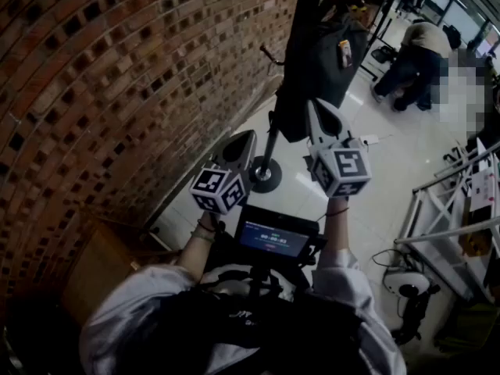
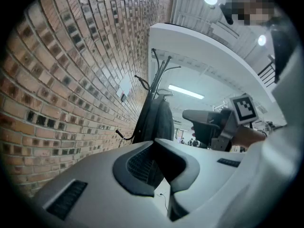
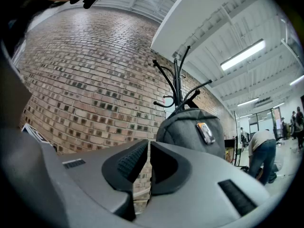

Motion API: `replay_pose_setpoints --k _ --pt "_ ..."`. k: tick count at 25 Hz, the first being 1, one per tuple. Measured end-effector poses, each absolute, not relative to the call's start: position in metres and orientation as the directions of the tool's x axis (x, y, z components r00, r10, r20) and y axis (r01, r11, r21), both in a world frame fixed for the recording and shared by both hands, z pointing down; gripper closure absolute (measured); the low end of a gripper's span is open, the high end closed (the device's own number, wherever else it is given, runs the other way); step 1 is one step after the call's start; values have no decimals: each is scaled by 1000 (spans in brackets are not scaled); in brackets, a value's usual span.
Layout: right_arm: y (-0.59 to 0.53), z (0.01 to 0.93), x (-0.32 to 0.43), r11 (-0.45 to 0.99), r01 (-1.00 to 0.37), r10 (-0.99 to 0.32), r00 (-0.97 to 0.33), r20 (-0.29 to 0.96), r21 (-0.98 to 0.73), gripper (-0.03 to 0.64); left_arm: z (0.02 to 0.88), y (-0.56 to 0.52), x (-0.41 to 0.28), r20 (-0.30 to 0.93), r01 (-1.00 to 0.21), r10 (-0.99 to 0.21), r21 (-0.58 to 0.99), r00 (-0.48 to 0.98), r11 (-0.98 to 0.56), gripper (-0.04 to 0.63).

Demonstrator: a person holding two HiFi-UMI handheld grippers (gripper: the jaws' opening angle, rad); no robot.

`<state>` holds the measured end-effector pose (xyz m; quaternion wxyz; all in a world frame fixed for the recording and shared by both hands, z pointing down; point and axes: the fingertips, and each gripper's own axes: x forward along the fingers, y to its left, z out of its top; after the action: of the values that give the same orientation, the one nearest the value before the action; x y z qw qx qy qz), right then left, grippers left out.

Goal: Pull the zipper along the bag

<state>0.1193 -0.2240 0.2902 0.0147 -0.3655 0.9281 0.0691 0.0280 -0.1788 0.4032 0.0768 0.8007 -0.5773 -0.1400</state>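
A dark grey bag [image 1: 316, 69] hangs from a black coat stand [image 1: 301, 6] beside the brick wall. In the right gripper view the bag [image 3: 190, 132] fills the middle, with a small orange-edged tag [image 3: 205, 132] on its front. I cannot make out a zipper pull. My left gripper [image 1: 242, 143] and right gripper [image 1: 320, 116] are both raised in front of the bag, short of it and touching nothing. The left gripper [image 2: 152, 144] has its jaws together and empty. The right gripper [image 3: 148, 146] is also shut, with only a thin slit between its pads.
The curved brick wall [image 1: 101, 76] stands close on the left. The stand's round base [image 1: 264, 174] rests on the white floor. A person [image 1: 418, 61] bends over at the back right. A metal rack [image 1: 461, 209] is at the right, and a wooden box [image 1: 101, 264] at the lower left.
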Motion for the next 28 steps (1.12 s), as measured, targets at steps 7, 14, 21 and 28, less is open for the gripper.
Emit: replay_pose_setpoints --k 7,14,21,28 --pt "-246 242 79 678 -695 -693 -713 -106 240 538 400 -212 9 -125 -881 -917 255 378 -398 588" --pt "-293 217 71 508 -776 -784 -597 -172 374 505 390 -240 -19 -136 -842 -883 268 449 -469 588" --pt "-322 211 76 361 -793 -876 -469 -115 490 483 396 -260 -33 -121 -805 -850 276 513 -526 589" --pt "-335 217 71 273 -756 -914 -396 -84 595 483 395 -275 -32 -125 -763 -813 287 569 -579 588"
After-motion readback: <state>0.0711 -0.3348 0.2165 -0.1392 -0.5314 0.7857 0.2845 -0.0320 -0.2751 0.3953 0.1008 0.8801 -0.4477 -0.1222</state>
